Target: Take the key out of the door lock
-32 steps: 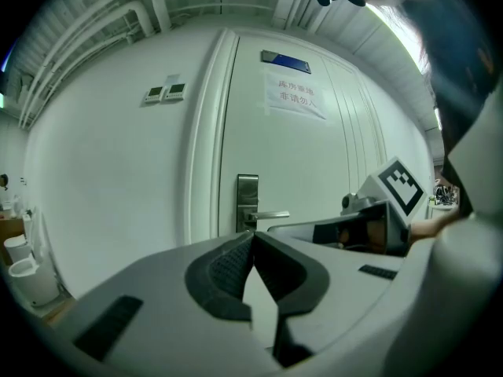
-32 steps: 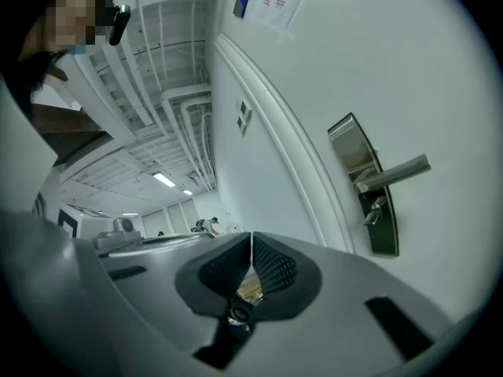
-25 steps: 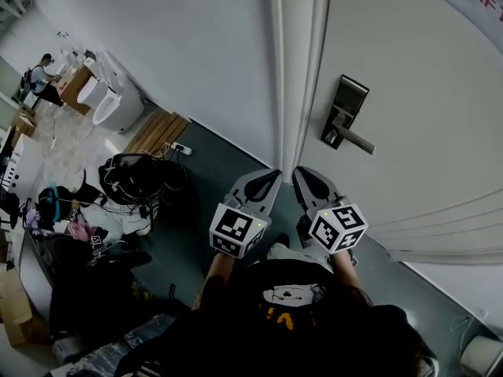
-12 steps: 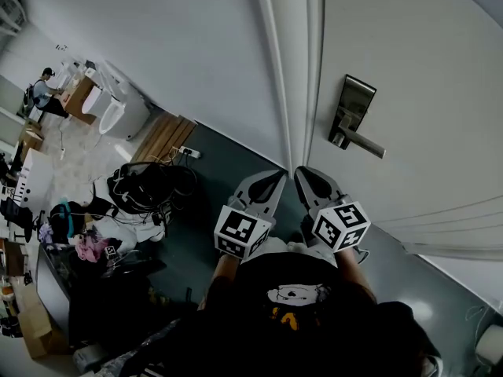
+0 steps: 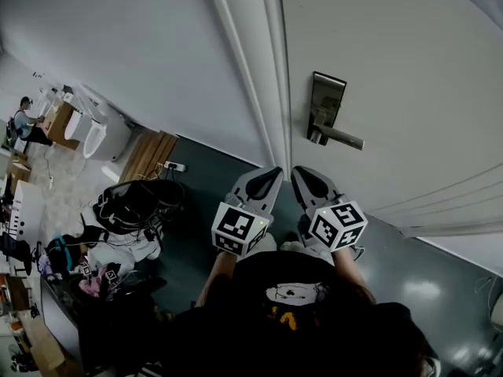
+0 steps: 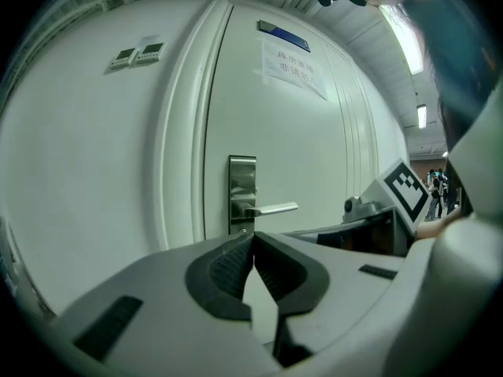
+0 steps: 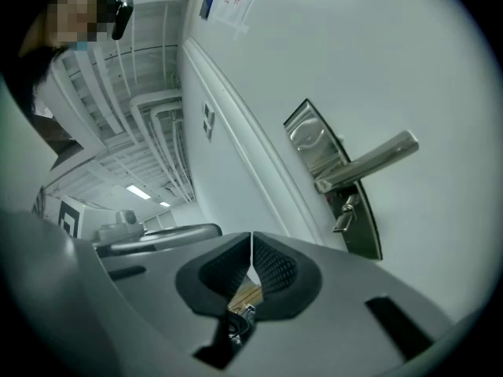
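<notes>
Grippers are pointing at a white door [image 5: 409,69]. The left gripper [image 6: 253,240] is squeezing its jaws together, and nothing is sitting between them. The right gripper [image 7: 251,246] is doing the same: its jaws are pressing tip to tip and holding nothing. The two grippers are sitting side by side, near each other but not touching.

The key [image 7: 343,214] is sticking out of the door lock [image 7: 334,181]. It is sitting ahead of the right gripper, up and to the right of its jaws. It is poking out just under the handle [image 7: 368,162]. The key is staying well apart from both grippers, and neither one is touching it.

Seen from the left gripper, the door lock is standing straight ahead, just past the jaw tips. The handle is pointing over toward the right gripper's side. A paper sign [image 6: 292,67] is hanging on the door, high above the left gripper. Two switches [image 6: 137,53] are sitting on the wall, up and to the left of it.

Down on the floor [image 5: 196,218], off to the left of the left gripper, bags and cables [image 5: 126,206] are lying in a heap. A wooden board [image 5: 149,154] is lying by the wall beyond them. A person [image 5: 23,120] is showing far off on that side. Behind both grippers, the one holding them is wearing a black shirt [image 5: 291,305].
</notes>
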### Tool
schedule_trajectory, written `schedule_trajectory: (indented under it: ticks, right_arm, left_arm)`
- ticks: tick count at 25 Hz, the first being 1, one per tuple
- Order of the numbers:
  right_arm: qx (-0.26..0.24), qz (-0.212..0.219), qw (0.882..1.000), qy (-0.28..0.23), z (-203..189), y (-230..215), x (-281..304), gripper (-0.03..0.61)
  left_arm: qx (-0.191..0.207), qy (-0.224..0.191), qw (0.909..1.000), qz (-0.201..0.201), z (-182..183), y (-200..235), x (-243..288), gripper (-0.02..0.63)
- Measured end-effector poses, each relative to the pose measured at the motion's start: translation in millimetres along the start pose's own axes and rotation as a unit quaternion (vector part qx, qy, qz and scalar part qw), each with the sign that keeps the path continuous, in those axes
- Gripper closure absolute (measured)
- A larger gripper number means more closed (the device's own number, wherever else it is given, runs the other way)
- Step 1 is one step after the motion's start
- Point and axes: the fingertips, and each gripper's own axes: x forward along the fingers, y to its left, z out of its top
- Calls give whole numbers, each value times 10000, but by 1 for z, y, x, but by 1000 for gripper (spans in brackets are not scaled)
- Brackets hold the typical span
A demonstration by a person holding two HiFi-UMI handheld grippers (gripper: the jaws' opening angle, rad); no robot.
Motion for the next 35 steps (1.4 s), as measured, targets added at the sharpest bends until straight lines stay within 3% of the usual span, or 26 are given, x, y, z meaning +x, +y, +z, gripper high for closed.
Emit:
schedule_trajectory:
  ticks: [7, 16, 26, 35]
  right_arm:
    - [400, -452, 9979, -244, -2, -14, -12, 572]
    - [560, -1124, 9910, -457, -12, -12, -16, 572]
    - [566, -1739, 9813, -606, -18, -17, -6, 572]
    - [455, -2323, 9682, -805, -8, -33, 14, 571]
  left_arm:
    - [33, 43, 9989, -462, -4, -10, 6, 606]
    - [88, 80, 9941, -1074, -12, -7, -4, 606]
    - [176, 4, 9852, -1703, -18, 0, -12, 606]
    - [497, -28, 9734, -2238, -17, 12, -18, 606]
